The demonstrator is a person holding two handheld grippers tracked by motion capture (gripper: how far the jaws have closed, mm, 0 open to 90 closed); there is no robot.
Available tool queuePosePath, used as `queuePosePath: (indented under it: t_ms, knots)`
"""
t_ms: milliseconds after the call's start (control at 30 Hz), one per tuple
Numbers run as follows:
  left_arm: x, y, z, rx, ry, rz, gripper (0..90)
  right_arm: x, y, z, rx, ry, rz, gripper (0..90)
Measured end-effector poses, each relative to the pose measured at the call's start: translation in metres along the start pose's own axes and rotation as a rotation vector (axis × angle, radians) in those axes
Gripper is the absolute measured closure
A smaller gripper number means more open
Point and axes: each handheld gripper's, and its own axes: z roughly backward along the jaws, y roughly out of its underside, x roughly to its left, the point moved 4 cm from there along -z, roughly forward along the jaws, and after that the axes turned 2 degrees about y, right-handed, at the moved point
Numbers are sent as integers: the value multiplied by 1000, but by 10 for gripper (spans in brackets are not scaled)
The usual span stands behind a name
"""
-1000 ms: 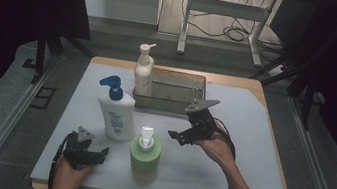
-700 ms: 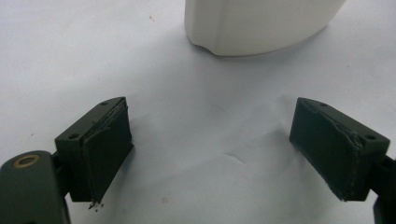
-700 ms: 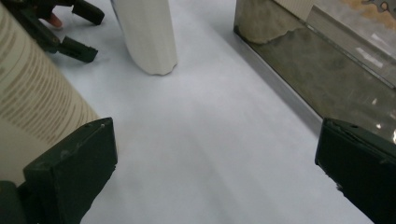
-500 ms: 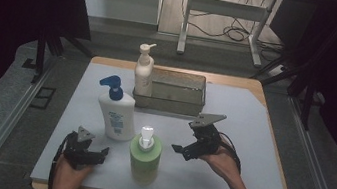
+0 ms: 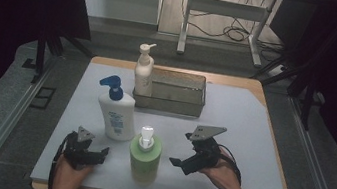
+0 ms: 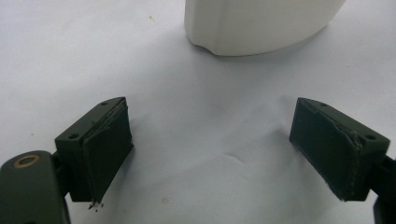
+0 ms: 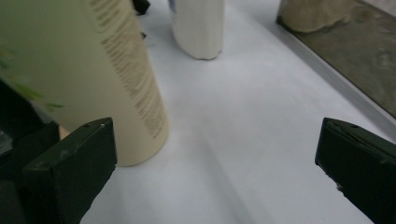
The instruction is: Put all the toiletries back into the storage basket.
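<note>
I have the white-covered table [image 5: 251, 137] in front of me, with a metal tray [image 5: 176, 93] at the far side, a cream pump bottle [image 5: 143, 73] standing at the tray's left end, and a white lotion bottle with a blue pump [image 5: 116, 112] nearer to me. The thing I am going for, as I judge it, is the green pump bottle [image 5: 144, 154], which stands upright near the front edge, between my two tools. My right gripper [image 5: 180, 163] is released, jaws spread wide and holding nothing, and lies just right of the green bottle, pointing at it; in the right gripper view the bottle's wall [image 7: 93, 70] stands by the left jaw, not yet between the two. My left gripper [image 5: 99, 154] is also spread open and empty, resting on the cloth, aimed at the base of the white bottle [image 6: 261, 23]. The right one is the nearer, so a short sideways slide should put the upright body between its jaws.
</note>
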Motion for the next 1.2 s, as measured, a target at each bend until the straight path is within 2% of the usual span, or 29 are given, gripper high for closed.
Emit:
queuePosePath:
  t_ms: [200, 633, 1200]
  knots:
    - [0, 0, 0, 1, 1, 0, 123, 14, -1, -1, -9, -47, 11, 0]
    - [0, 0, 0, 3, 0, 0, 123, 41, -11, -7, -14, -112, 55, 0]
    - [0, 0, 0, 2, 0, -1, 123, 66, -30, -27, -16, -140, 103, 1]
